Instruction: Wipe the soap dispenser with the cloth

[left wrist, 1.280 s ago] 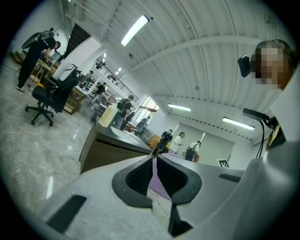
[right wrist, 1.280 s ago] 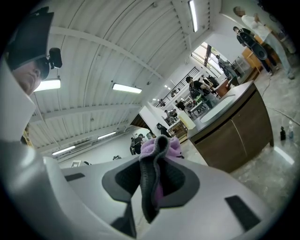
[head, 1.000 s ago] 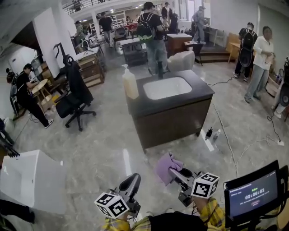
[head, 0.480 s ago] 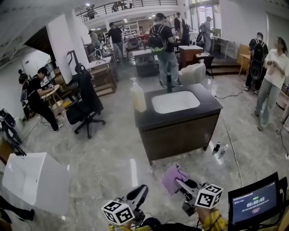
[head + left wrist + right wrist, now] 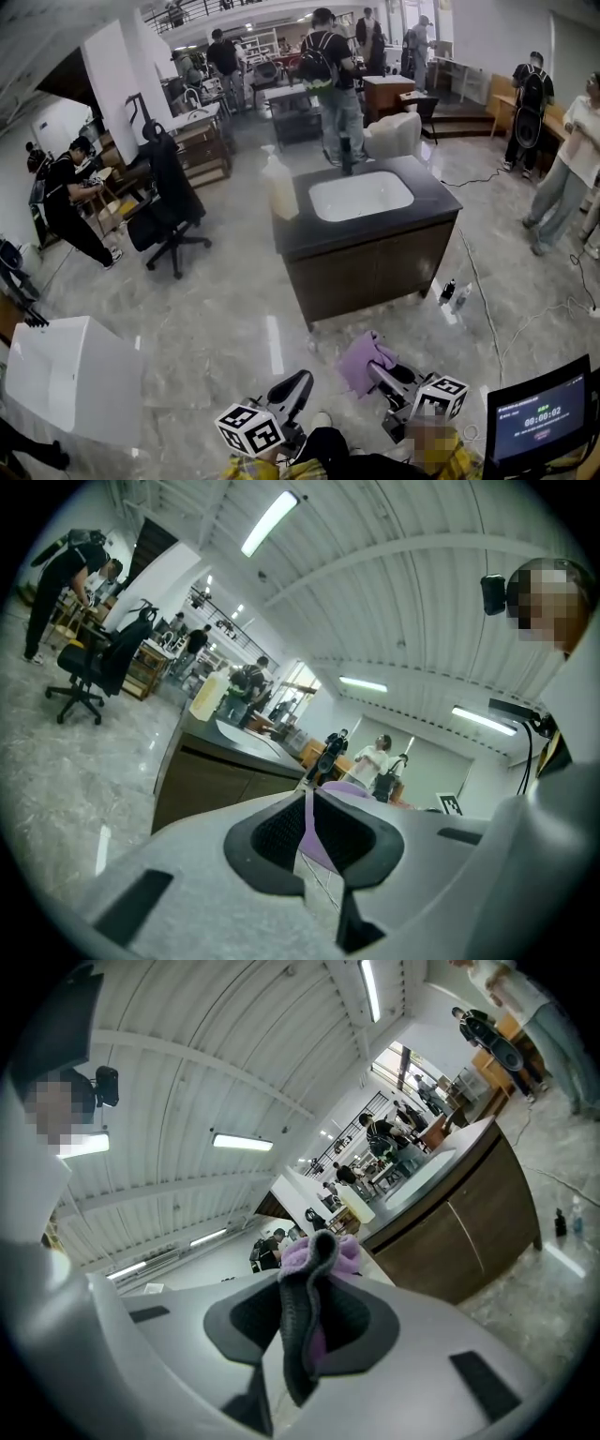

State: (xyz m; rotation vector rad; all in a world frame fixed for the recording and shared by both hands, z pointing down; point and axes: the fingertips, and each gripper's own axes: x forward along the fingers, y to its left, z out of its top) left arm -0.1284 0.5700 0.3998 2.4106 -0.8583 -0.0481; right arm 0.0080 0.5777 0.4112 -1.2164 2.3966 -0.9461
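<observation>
My left gripper [image 5: 298, 380] has its jaws pressed flat together, pinching nothing. In the left gripper view the thin purple line in the slit between them is only the cloth showing from beyond. My right gripper [image 5: 378, 369] has its jaws clamped on the crumpled purple fabric cloth [image 5: 361, 354]. In the right gripper view its folds bunch up past the tips and spill over the dark pads. Both my grippers hang low over the glossy grey marble floor [image 5: 225, 309], side by side but apart, pointing towards the brown wooden cabinet with a dark stone top [image 5: 375, 258].

The pale yellow plastic soap dispenser [image 5: 279, 187] stands upright at the left edge of that top, near the white oval sink basin [image 5: 361, 195] let into it. The dispenser is well apart from both my grippers and from the cloth, with a stretch of floor between us.

Left of the cabinet stands a black swivel office chair [image 5: 169, 202]. At my lower left sits a white boxy tub [image 5: 70, 375], and at my lower right a small black monitor [image 5: 539, 422] has its screen lit. Two small bottles [image 5: 455, 292] stand on the floor by the cabinet's right corner, beside a white cable that trails across the marble. Several people stand beyond the cabinet, one of them wearing a black backpack [image 5: 319, 61]
</observation>
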